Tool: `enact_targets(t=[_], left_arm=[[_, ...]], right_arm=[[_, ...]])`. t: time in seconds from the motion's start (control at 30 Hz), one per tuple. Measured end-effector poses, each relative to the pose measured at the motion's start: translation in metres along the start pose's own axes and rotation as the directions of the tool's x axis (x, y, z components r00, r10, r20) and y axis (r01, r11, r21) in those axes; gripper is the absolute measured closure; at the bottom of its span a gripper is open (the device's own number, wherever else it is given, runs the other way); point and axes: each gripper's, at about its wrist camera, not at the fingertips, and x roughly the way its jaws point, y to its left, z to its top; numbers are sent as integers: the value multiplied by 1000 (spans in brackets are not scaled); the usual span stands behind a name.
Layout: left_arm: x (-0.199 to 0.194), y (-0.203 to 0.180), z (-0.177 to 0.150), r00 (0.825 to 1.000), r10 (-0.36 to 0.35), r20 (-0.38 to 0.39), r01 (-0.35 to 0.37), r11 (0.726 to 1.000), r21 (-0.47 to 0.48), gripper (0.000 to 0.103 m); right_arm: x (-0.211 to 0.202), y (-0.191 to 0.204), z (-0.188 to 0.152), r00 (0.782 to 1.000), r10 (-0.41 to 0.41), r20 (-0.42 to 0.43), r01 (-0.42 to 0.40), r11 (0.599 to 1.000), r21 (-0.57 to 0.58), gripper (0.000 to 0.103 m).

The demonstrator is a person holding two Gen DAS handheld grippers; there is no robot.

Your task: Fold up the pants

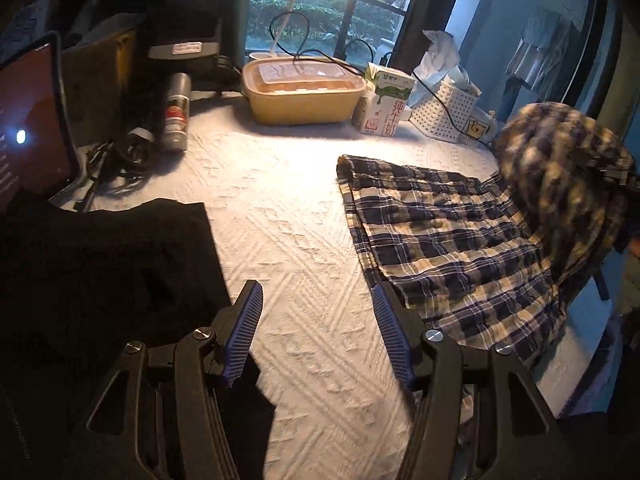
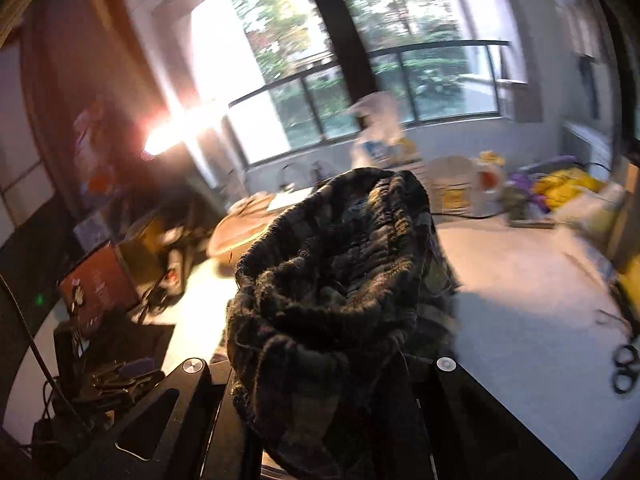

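Note:
The plaid pants [image 1: 452, 240], navy and cream checked, lie on the white textured table cover [image 1: 296, 240] at the right in the left wrist view. One end of them is lifted high at the far right [image 1: 560, 176]. My left gripper [image 1: 318, 300] is open and empty, low over the cover just left of the pants' near edge. My right gripper [image 2: 320, 364] is shut on the bunched elastic waistband of the pants [image 2: 336, 264], which fills the middle of the blurred right wrist view and hides the fingertips.
A black garment [image 1: 108, 264] lies at the left. At the back stand a laptop [image 1: 28, 128], a spray can [image 1: 176, 112], cables [image 1: 120, 160], a lidded tan container [image 1: 300, 92], a milk carton [image 1: 386, 100] and a white basket [image 1: 444, 112]. Scissors [image 2: 624, 360] lie at the right.

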Motion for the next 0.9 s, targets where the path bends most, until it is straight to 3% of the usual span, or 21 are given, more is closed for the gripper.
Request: enact_targets(t=[0.17,0.3,0.5,0.53,0.6,0.67,0.7,0.9], left_arm=[[-14,7,-4,1000,-6,21,5,1000,8,45],[-18,16,-9,1000,-5,20,5,1000,-6,45],[-23,26,-14,1000,2,31,0,999,-39,45],[-23,26,-14,1000,3,31,-2,999,-42,45],[-22,26,-14,1000,4,28,-3,999,-42,45],[-22,25,-13,1000,8,27,-7,999,-39,45],[-22,24,-12,1000,10,27,-9,999,-38,45],[-24,18,-8,999,27,23,-26,999,-36,45]], right_arm=[[53,47,-12,994,39,-107,-46,997,-68,94],[93,87,-35,974,71,-214,-98,988,-120,94],[120,126,-59,951,3,-308,-79,968,-236,93],[123,128,-60,948,-1,-317,-82,966,-246,90],[125,133,-62,942,13,-334,-105,961,-257,73],[122,133,-61,941,53,-336,-141,959,-245,27],[118,136,-61,941,90,-326,-175,954,-241,20],[97,142,-62,943,146,-300,-232,933,-276,19]])
